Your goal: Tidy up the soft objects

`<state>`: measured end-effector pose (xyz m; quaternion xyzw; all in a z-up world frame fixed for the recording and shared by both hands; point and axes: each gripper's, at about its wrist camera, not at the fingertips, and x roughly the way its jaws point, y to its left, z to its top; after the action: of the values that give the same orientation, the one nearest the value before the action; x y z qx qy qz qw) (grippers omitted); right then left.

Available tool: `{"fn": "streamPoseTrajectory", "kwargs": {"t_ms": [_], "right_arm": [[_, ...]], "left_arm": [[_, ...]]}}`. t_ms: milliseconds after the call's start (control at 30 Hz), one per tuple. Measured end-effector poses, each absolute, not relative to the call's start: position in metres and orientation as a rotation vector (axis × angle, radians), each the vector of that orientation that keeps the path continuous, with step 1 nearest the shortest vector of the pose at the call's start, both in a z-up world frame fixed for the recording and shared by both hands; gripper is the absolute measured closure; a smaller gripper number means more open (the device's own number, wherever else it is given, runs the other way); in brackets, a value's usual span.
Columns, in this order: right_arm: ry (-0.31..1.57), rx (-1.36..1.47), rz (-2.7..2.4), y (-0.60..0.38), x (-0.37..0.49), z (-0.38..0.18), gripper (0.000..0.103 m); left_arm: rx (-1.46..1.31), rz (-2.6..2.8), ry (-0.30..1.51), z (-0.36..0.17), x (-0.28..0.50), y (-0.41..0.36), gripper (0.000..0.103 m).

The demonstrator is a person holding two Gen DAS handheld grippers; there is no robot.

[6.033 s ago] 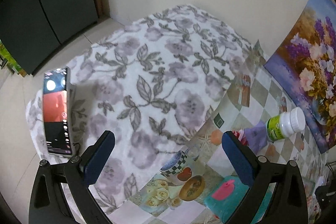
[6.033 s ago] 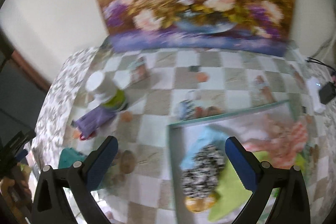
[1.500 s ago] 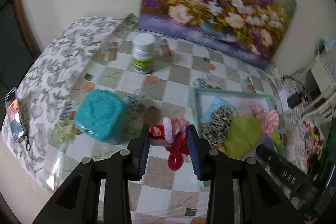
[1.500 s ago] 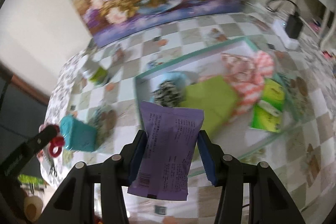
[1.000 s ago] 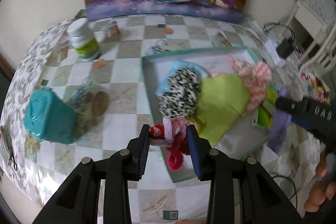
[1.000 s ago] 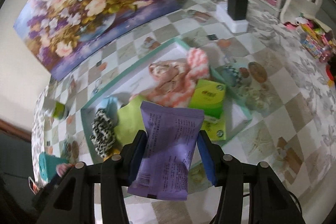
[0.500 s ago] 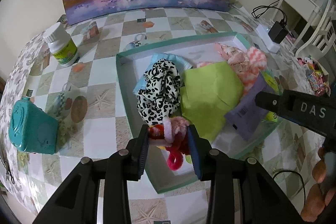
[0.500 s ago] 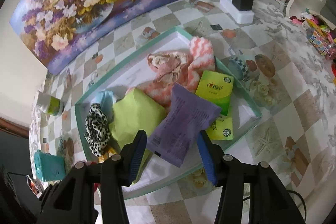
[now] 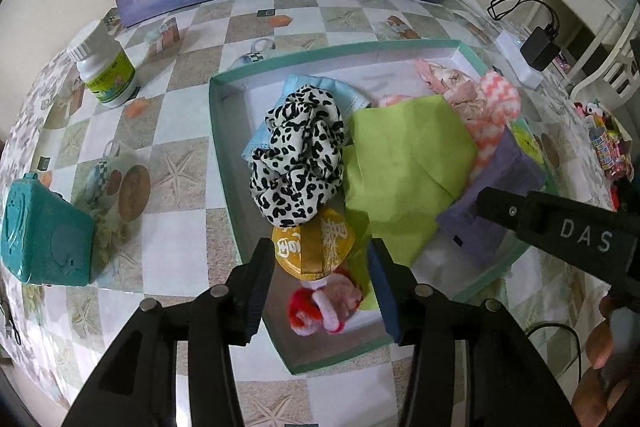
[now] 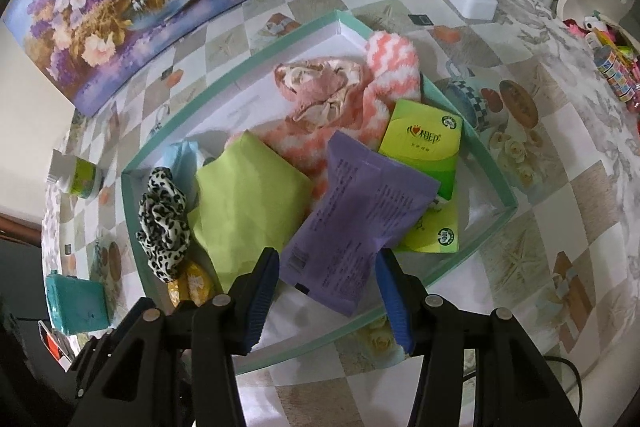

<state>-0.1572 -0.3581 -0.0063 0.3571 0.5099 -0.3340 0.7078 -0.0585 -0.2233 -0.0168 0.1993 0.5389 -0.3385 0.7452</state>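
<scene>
Teal-rimmed tray (image 9: 219, 131) on the checkered table (image 9: 188, 163) holds the soft items. Purple packet (image 10: 356, 223) lies loose across the green cloth (image 10: 248, 203); right gripper (image 10: 326, 287) above it, jaws apart, pads clear. Left gripper (image 9: 320, 275) jaws opening; red-pink scrunchie (image 9: 326, 303) lies between them on the tray floor, unclamped.

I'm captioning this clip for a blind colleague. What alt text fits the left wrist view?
The left tool, jaws opening, hangs over a small red and pink fluffy toy lying free in the near corner of a teal-rimmed cardboard tray. Behind it lie a black-and-white spotted fabric scrunchie, a lime green cloth and a purple plastic packet.
</scene>
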Motion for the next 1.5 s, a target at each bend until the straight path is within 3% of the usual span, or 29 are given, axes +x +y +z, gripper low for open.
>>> {"fn": "streamPoseTrajectory", "kwargs": {"t_ms": [300, 367, 467, 600, 667, 733, 867, 933, 1133, 1500], "right_arm": [[1.131, 0.773, -0.757, -0.356, -0.157, 0.000, 0.044], [1.139, 0.764, -0.755, -0.354, -0.155, 0.000, 0.042], [1.149, 0.744, -0.752, -0.351, -0.152, 0.000, 0.039], [1.160, 0.715, -0.748, -0.347, -0.148, 0.001, 0.027], [1.167, 0.696, -0.745, -0.345, -0.145, 0.001, 0.024], [1.171, 0.683, -0.739, -0.343, -0.143, 0.000, 0.017], [1.173, 0.654, -0.726, -0.338, -0.139, 0.001, 0.015], [1.167, 0.642, -0.720, -0.336, -0.138, 0.002, 0.000], [1.181, 0.610, -0.708, -0.333, -0.134, 0.002, 0.000], [1.190, 0.588, -0.711, -0.330, -0.132, 0.002, 0.000]], "left_arm": [[0.380, -0.677, 1.225, -0.010, -0.046, -0.211, 0.052], [0.361, -0.646, 1.227, -0.008, -0.040, -0.206, 0.033], [0.333, -0.593, 1.220, -0.004, -0.031, -0.197, 0.028], [0.300, -0.526, 1.223, -0.004, -0.018, -0.184, 0.025], [0.294, -0.483, 1.224, -0.005, -0.013, -0.178, 0.017], [0.288, -0.452, 1.229, -0.006, -0.008, -0.172, 0.016], [0.249, -0.415, 1.266, -0.012, -0.001, -0.161, 0.016], [0.243, -0.396, 1.270, -0.013, 0.002, -0.158, 0.013], [0.244, -0.361, 1.258, -0.013, 0.005, -0.153, 0.001], [0.238, -0.353, 1.237, -0.006, 0.010, -0.149, 0.001]]}}
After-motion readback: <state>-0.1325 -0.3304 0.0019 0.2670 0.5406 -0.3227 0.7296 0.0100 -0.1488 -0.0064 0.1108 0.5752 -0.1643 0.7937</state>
